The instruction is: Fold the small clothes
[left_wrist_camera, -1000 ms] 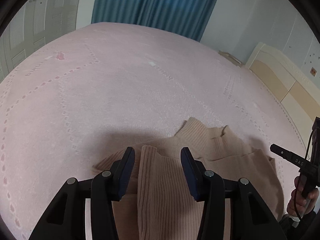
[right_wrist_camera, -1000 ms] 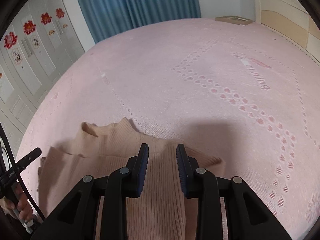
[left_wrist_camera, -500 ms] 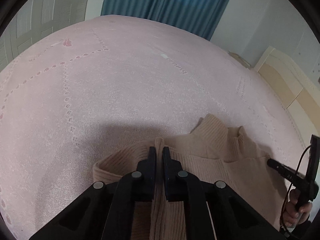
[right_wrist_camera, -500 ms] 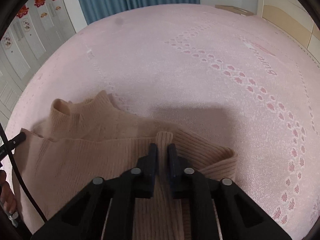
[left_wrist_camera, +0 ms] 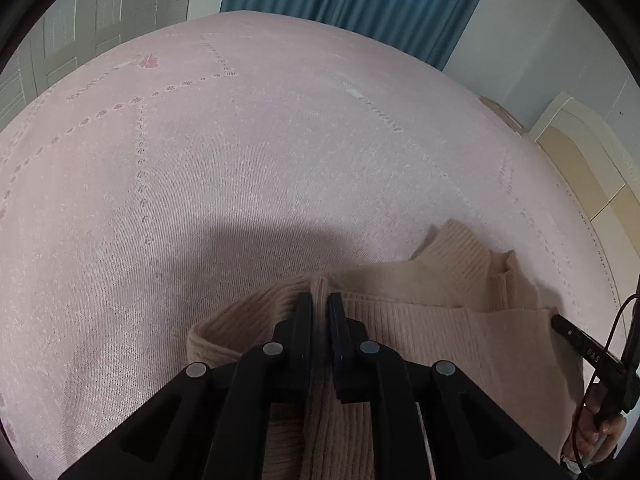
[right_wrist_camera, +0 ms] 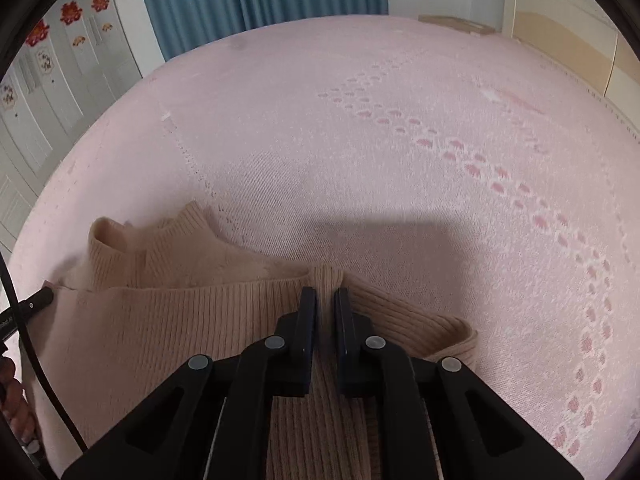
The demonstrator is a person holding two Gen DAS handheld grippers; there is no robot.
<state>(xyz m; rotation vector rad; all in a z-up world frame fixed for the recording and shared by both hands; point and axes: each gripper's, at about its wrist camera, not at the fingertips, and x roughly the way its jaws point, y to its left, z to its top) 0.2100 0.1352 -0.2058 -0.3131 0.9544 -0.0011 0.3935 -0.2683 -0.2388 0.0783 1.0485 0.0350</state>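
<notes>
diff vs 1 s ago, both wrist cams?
Both grippers closed: the left gripper and right gripper, open over the beige sweater a second ago, now each pinch a ridge of its ribbed knit. Both cameras sit closer to the cloth. The sweater's collar and the pink bedspread look unchanged.

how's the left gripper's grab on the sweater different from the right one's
The left gripper pinches a fold of the sweater with the collar to its right; the right gripper pinches one with the collar to its left. A folded sleeve end lies left of the left gripper, right of the right gripper. Both are shut on ribbed knit, over the pink bedspread.
</notes>
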